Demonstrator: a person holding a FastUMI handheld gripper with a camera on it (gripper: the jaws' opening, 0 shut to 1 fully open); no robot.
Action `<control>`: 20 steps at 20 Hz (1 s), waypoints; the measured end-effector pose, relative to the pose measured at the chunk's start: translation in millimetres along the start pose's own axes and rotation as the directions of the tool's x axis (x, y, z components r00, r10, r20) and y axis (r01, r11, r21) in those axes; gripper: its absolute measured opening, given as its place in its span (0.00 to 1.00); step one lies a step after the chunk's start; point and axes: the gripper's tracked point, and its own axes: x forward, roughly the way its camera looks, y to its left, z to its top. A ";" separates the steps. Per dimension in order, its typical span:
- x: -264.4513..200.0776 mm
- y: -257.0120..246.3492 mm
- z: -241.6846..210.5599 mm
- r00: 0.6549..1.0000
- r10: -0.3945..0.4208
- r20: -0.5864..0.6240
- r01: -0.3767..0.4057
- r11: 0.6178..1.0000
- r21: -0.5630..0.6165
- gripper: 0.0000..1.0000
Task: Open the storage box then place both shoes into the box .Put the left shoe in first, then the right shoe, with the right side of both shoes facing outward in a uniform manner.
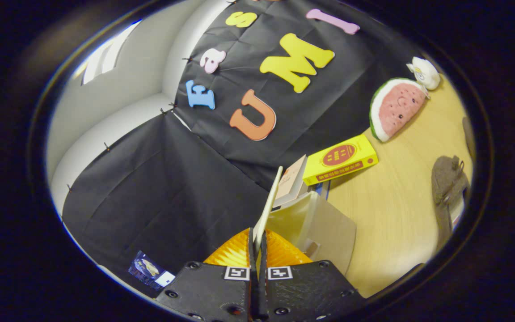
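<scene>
The storage box (pixel 324 228), translucent white with pale walls, stands on the wooden table (pixel 396 201) just ahead of the fingers and a little to their right, and its thin cream lid (pixel 268 203) is raised on edge, running from between the fingertips up toward the books. The gripper (pixel 257 243) has its two black fingers drawn close together with the lower edge of that lid pinched in the narrow gap between them, both pads pressing on it; an orange ribbed part of the gripper shows behind the fingertips, and a small square marker sits on each finger. The whole view is tilted, so the table slopes up to the right. Beyond the box, touching or nearly touching its far side, lies a pale book (pixel 289 181), and just beside that a yellow book (pixel 341 159) with a red round patch on its cover. Farther along the table a watermelon-slice plush (pixel 395 108) rests against the booth's black cloth wall, with a small white plush toy (pixel 425 73) just beyond it. Well apart from the box, out near the table's far right side, a grey-brown shoe (pixel 449 183) lies with its laces visible; whether it is the left or the right one cannot be told from here.
</scene>
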 end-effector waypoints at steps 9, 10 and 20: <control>68.0 143.7 -5.1 1.000 0.000 -0.005 -0.002 0.932 -0.363 0.08; 75.9 154.4 -10.0 1.000 0.004 -0.001 -0.004 0.926 -0.377 0.10; 167.4 206.4 -88.2 0.994 -0.037 -0.101 -0.019 0.863 -0.505 0.47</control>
